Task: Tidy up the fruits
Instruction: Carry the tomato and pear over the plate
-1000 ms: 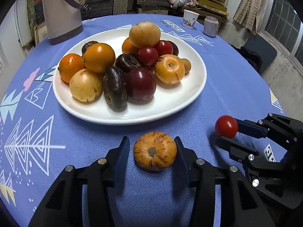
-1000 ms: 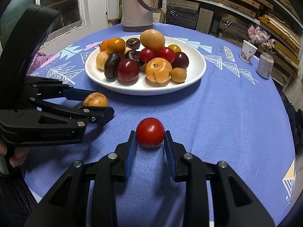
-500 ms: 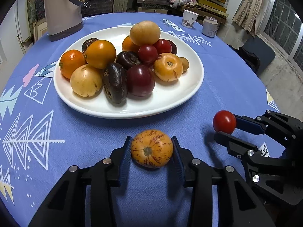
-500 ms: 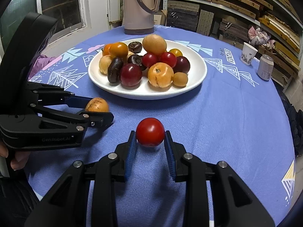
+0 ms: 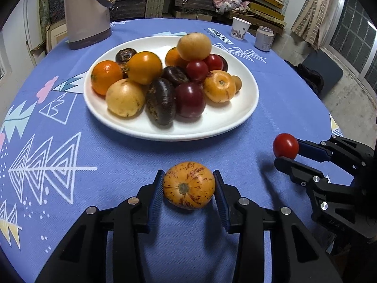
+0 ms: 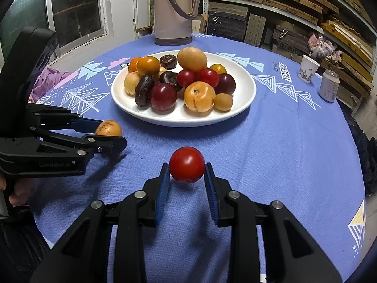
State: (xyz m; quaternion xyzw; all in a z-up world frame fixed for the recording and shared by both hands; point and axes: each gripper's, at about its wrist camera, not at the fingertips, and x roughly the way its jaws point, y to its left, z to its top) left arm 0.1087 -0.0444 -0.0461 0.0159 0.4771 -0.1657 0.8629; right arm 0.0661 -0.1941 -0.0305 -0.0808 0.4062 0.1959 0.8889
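My left gripper (image 5: pixel 188 188) is shut on an orange striped fruit (image 5: pixel 189 185), both blue pads pressed to its sides just above the cloth. From the right wrist view this left gripper (image 6: pixel 110 133) shows at the left with the orange striped fruit (image 6: pixel 108 128) in it. A red tomato (image 6: pixel 186 164) sits between the pads of my right gripper (image 6: pixel 187 168), which is shut on it and holds it off the table. The left wrist view has that right gripper (image 5: pixel 286 151) and red tomato (image 5: pixel 285 145) at the right. A white plate (image 5: pixel 235 122) beyond both carries several mixed fruits.
A beige thermos jug (image 6: pixel 175 11) stands at the table's far edge, behind the plate (image 6: pixel 245 99). A paper cup (image 6: pixel 307 68) and a small can (image 6: pixel 329 86) stand at the far right. A hand (image 6: pixel 16 191) grips the left tool. Shelves of stacked boxes line the back wall.
My left gripper has closed its jaws onto the orange striped fruit and lifted it slightly off the cloth. The right gripper keeps its hold on the tomato and has not moved.
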